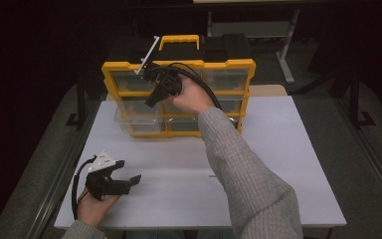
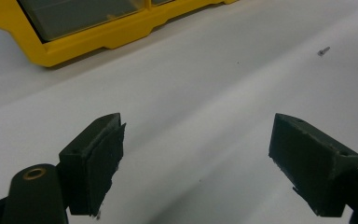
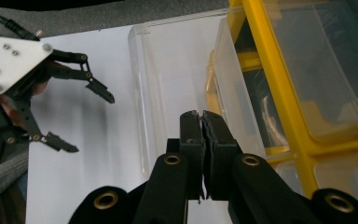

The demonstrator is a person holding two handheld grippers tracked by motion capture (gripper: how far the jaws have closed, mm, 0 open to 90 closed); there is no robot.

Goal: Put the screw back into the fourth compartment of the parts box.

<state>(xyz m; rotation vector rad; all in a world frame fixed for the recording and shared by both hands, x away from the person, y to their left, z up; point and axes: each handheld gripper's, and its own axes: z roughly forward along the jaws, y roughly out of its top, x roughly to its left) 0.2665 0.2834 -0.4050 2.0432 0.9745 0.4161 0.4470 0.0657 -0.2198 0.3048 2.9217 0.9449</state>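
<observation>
A yellow organizer point(image 1: 179, 64) with clear drawers stands at the back of the white table point(image 1: 278, 164). One clear drawer point(image 1: 134, 119) at its lower left is pulled out; the right gripper view looks down into the drawer point(image 3: 168, 70), where I see nothing. My right gripper point(image 1: 150, 102) hangs in front of the organizer just above that drawer, its jaws shut point(image 3: 201, 114) with nothing visible between them. My left gripper point(image 1: 129, 170) rests low near the table's front left, open and empty point(image 2: 198, 126). It also appears beyond the drawer as the left gripper point(image 3: 89, 123).
A small screw point(image 2: 324, 51) lies loose on the table ahead and to the right of the left gripper. The organizer's yellow frame point(image 2: 74, 46) is at the top left of the left gripper view. Dark floor surrounds the table.
</observation>
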